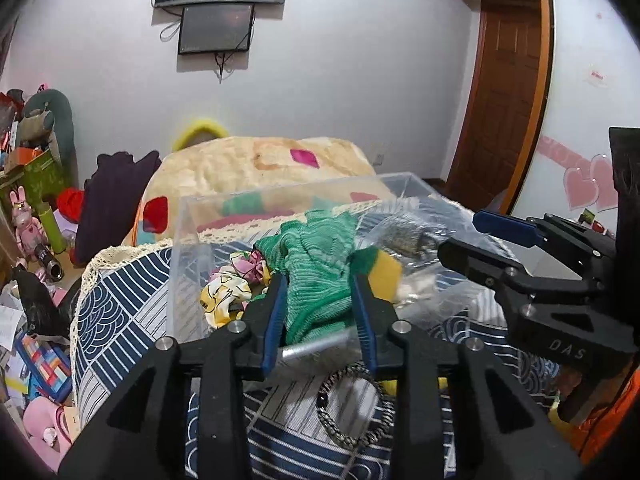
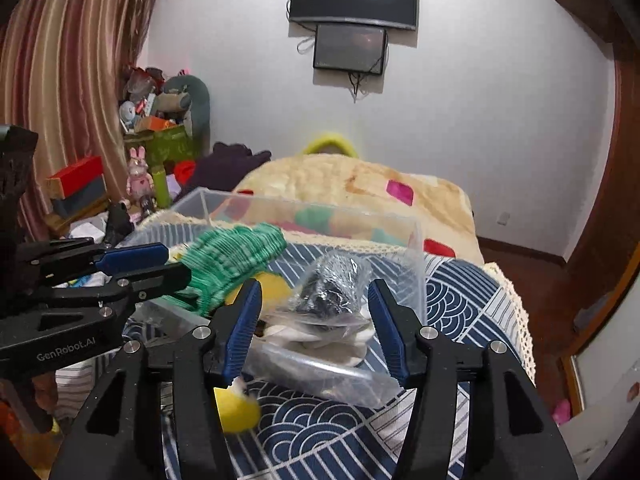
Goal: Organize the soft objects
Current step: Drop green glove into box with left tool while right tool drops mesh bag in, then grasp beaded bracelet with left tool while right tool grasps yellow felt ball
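My left gripper [image 1: 319, 280] is shut on a green knitted cloth [image 1: 316, 256] and holds it over the front edge of a clear plastic box [image 1: 188, 240] on the table. The cloth also shows in the right wrist view [image 2: 232, 260]. A yellow patterned fabric piece [image 1: 224, 292] lies in the box. My right gripper [image 2: 314, 294] is open, its fingers on either side of a clear plastic bag with a dark item [image 2: 332, 292]. A yellow soft ball [image 2: 238, 408] lies below its left finger. A black-and-white braided ring [image 1: 352, 408] lies under my left gripper.
The table has a blue-and-white patterned cloth [image 2: 452, 304] with a lace edge. Behind it lies a beige blanket with coloured patches [image 2: 360, 184]. Toys and boxes [image 2: 160, 128] are piled at the left. A wooden door [image 1: 508, 92] is at the right.
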The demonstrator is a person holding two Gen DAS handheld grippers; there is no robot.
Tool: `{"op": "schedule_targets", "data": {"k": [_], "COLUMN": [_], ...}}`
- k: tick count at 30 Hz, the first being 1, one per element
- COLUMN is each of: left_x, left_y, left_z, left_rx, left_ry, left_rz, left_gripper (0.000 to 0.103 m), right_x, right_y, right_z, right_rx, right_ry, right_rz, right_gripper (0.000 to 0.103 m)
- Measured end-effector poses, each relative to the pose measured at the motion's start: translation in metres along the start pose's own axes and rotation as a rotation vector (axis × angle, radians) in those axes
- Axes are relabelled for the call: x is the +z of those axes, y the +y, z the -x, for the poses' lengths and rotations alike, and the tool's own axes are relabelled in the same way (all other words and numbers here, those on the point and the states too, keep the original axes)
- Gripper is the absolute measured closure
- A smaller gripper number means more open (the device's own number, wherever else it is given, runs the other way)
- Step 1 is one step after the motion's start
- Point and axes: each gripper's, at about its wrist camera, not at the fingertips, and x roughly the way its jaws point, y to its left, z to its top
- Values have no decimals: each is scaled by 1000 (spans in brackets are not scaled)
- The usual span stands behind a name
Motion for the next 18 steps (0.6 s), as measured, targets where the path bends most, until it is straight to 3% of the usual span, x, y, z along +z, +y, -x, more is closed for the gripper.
{"op": "schedule_targets", "data": {"k": [6,9,11,13,18], "left_x": [-5,-11,-16,-21,-36], "left_y": [-9,-10,-9,-7,-6], "left_z": [32,43,48,51,49], "left_rx": [22,61,76,87,120], "left_ry": [-63,-89,-97,-105,-83], "left_rz": [-24,-34,-20,-3,-18], "left_gripper": [51,32,13,7,7], "right_x": [0,-4,-8,-13,-25], "right_y": [1,3,4,6,12], "right_z": [23,29,29,28,23], "right_rx": [19,30,41,52,64], "right_ry": [-65,-74,-71,-57,-23], "right_rz": [-16,-26,-34,-34,-25], "right_gripper": [41,41,41,41,41]}}
